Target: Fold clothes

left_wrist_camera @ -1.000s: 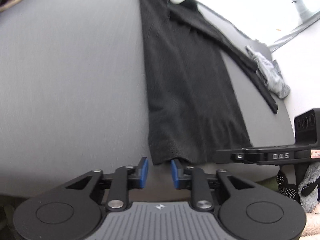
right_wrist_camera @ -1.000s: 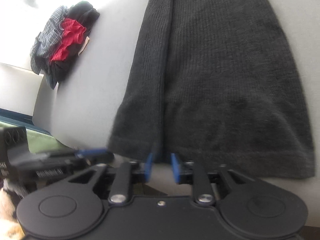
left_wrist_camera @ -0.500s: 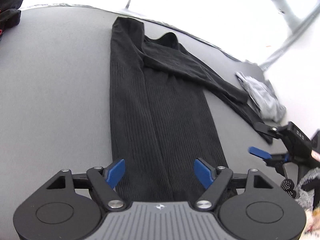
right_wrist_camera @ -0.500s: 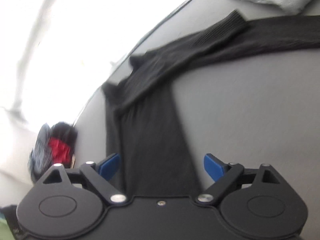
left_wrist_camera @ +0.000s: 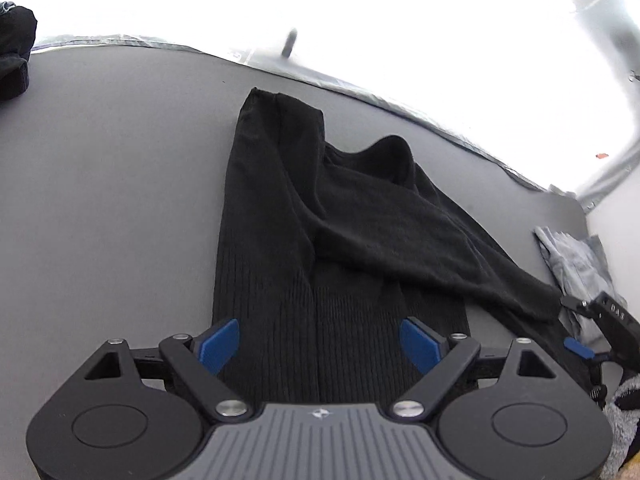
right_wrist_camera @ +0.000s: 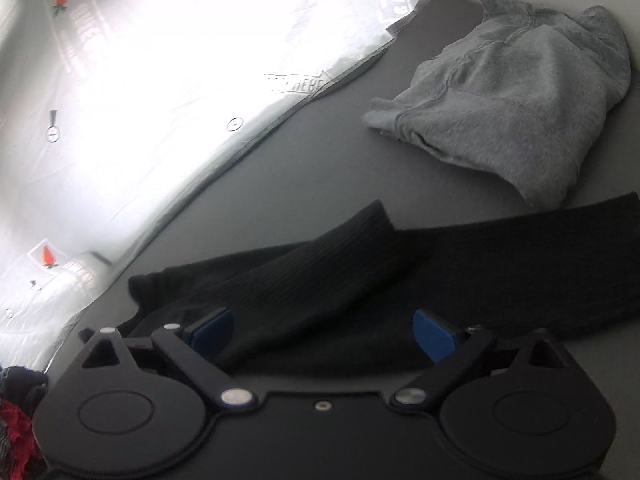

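A black ribbed sweater [left_wrist_camera: 320,240] lies flat on the grey table [left_wrist_camera: 100,180], folded into a long strip with one sleeve stretched out to the right. My left gripper [left_wrist_camera: 320,344] hovers open above the strip's near end, nothing between its blue pads. In the right wrist view the same sweater [right_wrist_camera: 340,280] shows its folded shoulder and the outstretched sleeve [right_wrist_camera: 540,248]. My right gripper [right_wrist_camera: 324,330] is open just above that shoulder part, holding nothing. The right gripper's tip [left_wrist_camera: 596,328] also appears at the right edge of the left wrist view.
A grey sweatshirt [right_wrist_camera: 508,88] lies crumpled at the table's far right corner, close to the sleeve end. A dark pile of clothes with red fabric [right_wrist_camera: 16,420] sits at the left end. A bright plastic sheet with carrot prints [left_wrist_camera: 360,20] borders the far edge.
Both grippers went from nearly shut at the sweater's hem to wide open and lifted. The left moved forward over the body; the right swung toward the sleeve and shoulder.
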`<state>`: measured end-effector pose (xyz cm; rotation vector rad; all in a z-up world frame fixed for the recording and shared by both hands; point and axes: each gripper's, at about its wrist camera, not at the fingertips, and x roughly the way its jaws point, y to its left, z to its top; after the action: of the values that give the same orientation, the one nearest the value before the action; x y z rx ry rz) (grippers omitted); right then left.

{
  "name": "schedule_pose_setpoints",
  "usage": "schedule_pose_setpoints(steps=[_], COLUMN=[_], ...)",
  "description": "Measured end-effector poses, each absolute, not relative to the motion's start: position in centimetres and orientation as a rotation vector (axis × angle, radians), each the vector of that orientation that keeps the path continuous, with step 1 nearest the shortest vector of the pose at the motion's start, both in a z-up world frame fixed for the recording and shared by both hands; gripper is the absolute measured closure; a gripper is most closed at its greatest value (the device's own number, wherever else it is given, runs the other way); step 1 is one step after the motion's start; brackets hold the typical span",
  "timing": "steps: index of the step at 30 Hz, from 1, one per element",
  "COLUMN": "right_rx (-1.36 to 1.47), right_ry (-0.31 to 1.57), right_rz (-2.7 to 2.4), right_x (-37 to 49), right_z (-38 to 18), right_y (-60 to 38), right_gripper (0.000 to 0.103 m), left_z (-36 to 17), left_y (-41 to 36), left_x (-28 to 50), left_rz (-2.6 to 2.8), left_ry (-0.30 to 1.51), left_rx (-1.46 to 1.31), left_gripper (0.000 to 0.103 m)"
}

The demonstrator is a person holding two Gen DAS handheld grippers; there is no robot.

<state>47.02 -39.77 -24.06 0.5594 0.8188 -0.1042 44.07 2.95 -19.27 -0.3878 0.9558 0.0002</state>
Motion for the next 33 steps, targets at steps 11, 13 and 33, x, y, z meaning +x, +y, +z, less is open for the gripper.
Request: schedule_pose_setpoints(steps=[11, 13, 33], right_rx=[0.311, 0.276, 0.089], right_ry=[0.881, 0.876, 0.513], right_rz=[-0.108, -0.132, 0.273], right_x=[53.3, 53.6, 47.9], right_z=[-25.9, -25.9, -11.7], right_y=[-39.7, -39.7, -30.3], right_gripper=[0.027, 0.046, 0.087], left_z=[-22.7, -23.3, -15.2], left_y=[2.8, 2.3, 6.0], left_x=[57.5, 58.3, 55.0], left_rz=[-0.126, -0.159, -0.153], left_ry=[0.963, 0.957, 0.740], left_rx=[-0.478, -0.434, -0.663], left_gripper=[0.015, 0.009, 0.004])
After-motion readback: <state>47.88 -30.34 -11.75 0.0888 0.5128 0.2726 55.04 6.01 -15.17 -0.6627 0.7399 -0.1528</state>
